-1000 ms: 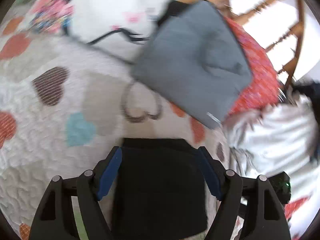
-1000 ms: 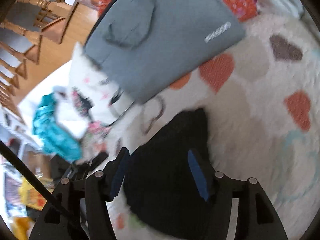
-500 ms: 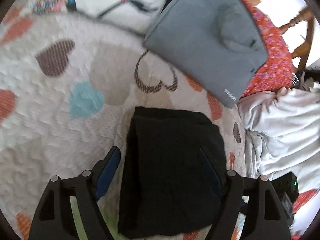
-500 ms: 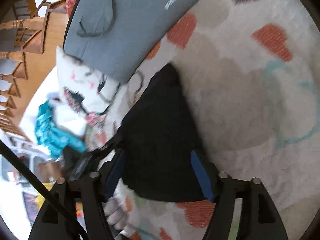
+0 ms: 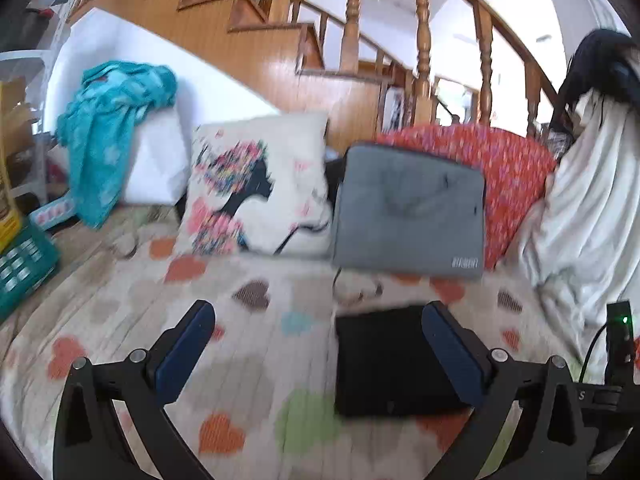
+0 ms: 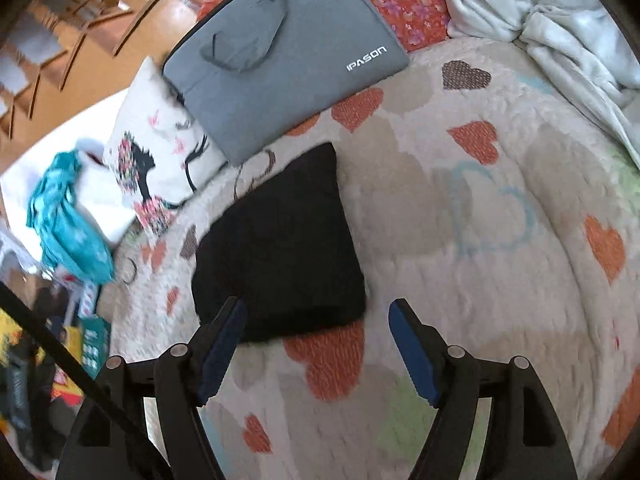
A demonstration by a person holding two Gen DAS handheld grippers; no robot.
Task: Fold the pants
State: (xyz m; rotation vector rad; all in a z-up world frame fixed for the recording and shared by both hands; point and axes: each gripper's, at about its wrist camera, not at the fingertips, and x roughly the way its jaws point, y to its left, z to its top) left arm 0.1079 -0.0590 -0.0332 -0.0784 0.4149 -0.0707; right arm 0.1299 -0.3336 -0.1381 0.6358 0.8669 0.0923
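The black pants (image 5: 388,364) lie folded into a compact rectangle on the heart-patterned blanket (image 5: 120,320). My left gripper (image 5: 318,314) hovers over the blanket with its jaws opening wide; its right finger (image 5: 452,352) overlaps the pants in the view and nothing is gripped. In the right wrist view the folded pants (image 6: 280,240) lie just ahead of my right gripper (image 6: 316,310). That gripper stands open over the near edge of the pants, its pads apart from the cloth.
A grey laptop bag (image 5: 408,216) (image 6: 280,52) leans behind the pants on a red floral cushion (image 5: 516,172). A white picture cushion (image 5: 256,184), a teal cloth (image 5: 108,120), a rumpled white sheet (image 5: 592,216), a green basket (image 5: 24,268) and a wooden staircase (image 5: 280,40) surround the bed.
Both grippers had the pants between their fingers and have drawn back. The left gripper swung left, tilted up towards the staircase and opened wider. The pants stay folded on the blanket.
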